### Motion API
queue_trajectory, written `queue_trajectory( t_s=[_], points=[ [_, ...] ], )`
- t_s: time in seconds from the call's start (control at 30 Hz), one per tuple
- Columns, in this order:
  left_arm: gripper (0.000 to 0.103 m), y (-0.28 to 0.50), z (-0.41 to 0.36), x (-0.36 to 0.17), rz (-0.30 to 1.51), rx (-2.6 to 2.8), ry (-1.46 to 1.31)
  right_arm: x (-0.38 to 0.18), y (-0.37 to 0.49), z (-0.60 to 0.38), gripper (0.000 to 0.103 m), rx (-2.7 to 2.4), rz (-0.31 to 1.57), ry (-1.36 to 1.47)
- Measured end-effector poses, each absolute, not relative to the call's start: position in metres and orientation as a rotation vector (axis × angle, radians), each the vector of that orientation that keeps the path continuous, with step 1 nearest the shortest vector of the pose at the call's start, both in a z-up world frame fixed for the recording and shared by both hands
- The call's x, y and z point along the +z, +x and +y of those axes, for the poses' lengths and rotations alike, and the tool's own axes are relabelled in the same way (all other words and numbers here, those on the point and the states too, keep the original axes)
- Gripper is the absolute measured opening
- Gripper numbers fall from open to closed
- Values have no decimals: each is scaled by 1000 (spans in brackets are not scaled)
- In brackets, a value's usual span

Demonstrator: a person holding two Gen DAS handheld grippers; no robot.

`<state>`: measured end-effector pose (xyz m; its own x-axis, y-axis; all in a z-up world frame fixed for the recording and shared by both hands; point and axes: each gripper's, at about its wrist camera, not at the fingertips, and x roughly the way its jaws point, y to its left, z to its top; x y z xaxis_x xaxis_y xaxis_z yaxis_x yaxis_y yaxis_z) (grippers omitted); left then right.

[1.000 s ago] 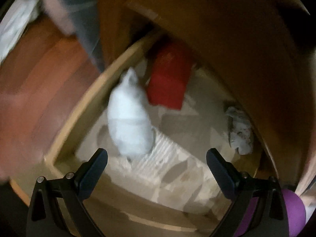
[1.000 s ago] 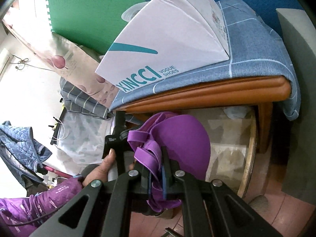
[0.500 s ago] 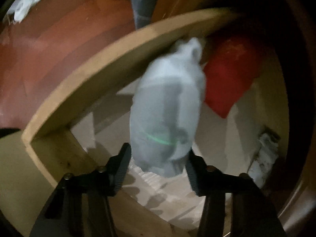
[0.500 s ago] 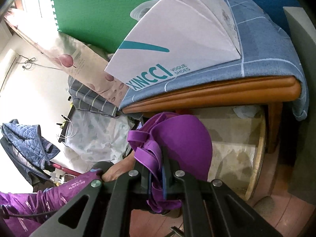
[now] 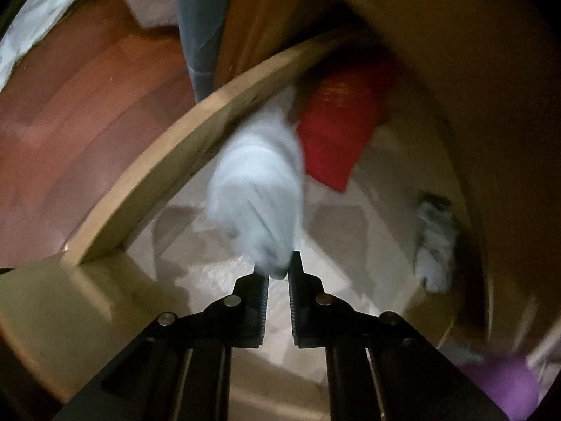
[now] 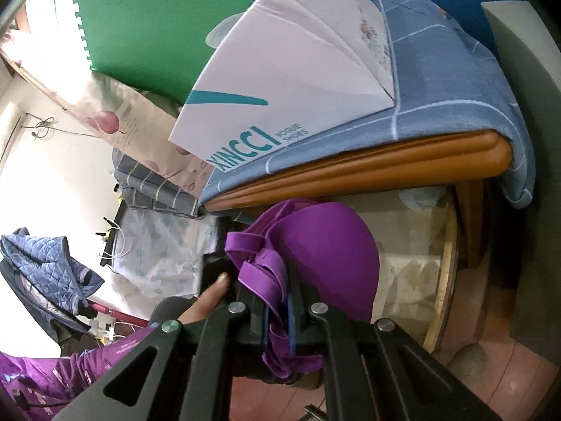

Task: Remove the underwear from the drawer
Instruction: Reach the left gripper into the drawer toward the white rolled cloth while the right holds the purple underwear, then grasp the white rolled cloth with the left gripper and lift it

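Pinching white underwear [image 5: 259, 189] with left fingers [image 5: 277, 273] (drawer [image 5: 147, 175] open), right fingers [image 6: 285, 291] clamping purple bra [image 6: 326, 245]

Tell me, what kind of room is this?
Probably a bedroom. A blue quilt covers a wooden bed frame, folded bedding is stacked beside it, and an open drawer underneath holds clothes.
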<state>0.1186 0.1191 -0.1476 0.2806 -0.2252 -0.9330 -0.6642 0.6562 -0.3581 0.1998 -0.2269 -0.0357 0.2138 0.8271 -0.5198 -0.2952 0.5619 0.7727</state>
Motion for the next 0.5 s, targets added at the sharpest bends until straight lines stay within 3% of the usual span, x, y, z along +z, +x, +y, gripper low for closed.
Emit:
queue_trajectory(
  t_s=[0.23,0.5],
  points=[
    [0,87,117,-81,1176,213,-735,-41,202,-227,7,814,1101,590],
    [0,66,113,-14,1066,106,-612,-43,202,-223,7,801,1107,593]
  ],
)
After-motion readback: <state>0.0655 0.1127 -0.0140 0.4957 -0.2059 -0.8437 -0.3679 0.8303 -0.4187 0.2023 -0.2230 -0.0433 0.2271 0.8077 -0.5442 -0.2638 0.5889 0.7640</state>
